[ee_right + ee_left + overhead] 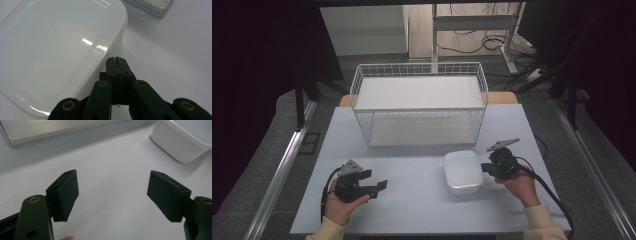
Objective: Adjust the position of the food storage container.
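While the left gripper (371, 181) sits near the front-left part of the table (412, 205), held in the person's left hand (341, 207), its jaws stand wide apart with nothing between them. Left gripper view: two black pads (66, 195) spread over bare table surface, a fingertip just visible at the bottom edge. White lidded container (463, 171) lies right of centre, toward the front edge, flat on the table. In the left gripper view the container (180, 140) sits at upper right, well apart from the jaws.

Right gripper (485, 167) is held in the right hand (521, 186) near the front-right part of the table, pointing at the container's right side. Right gripper view: right gripper (116, 61) jaws pressed together, clenched on nothing, tips right at the container's (55, 47) rim edge; touching or just beside, cannot tell. Lid is translucent white with glare spots.

White wire basket (419, 102) stands at the back-centre of the table, a pale flat board inside it. Its base edge shows at the top of both gripper views. Black cable (552, 197) trails from the right gripper toward the front-right corner. Cream sleeve (542, 222) on the right forearm.
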A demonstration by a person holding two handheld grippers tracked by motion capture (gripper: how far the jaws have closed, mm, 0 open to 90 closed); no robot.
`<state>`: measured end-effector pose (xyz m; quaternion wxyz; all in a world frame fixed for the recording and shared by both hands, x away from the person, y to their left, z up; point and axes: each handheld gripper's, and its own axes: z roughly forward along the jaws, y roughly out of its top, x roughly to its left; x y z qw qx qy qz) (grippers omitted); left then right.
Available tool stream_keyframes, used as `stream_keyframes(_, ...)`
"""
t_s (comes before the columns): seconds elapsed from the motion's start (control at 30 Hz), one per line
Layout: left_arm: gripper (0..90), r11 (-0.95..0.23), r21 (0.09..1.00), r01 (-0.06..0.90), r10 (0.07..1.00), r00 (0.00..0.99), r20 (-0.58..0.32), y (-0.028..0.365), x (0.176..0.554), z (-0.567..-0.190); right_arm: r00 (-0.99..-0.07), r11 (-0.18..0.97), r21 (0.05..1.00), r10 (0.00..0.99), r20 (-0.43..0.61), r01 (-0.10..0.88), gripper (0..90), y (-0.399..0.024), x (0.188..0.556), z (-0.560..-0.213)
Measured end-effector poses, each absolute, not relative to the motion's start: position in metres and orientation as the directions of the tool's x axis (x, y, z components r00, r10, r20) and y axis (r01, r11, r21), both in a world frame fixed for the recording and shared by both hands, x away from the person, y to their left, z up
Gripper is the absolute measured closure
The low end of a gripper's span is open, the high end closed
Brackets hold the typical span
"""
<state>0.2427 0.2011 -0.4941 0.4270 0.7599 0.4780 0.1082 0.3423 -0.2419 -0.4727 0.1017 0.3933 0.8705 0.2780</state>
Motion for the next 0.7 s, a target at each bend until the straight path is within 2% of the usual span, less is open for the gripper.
stream_keyframes(0.4,24.5,-0.176,0.752,0.635,0.821,0.516,-0.243,0.201,0.243,-0.494,-0.714,0.560,0.555,0.694,0.089,0.614,89.7,-0.217,0.334,-0.476)
stream_keyframes(0.7,24.6,-0.175,0.753,0.634,0.822,0.515,-0.243,0.201,0.242,-0.494,-0.758,0.606,0.546,0.647,0.084,0.578,89.6,-0.189,0.324,-0.481)
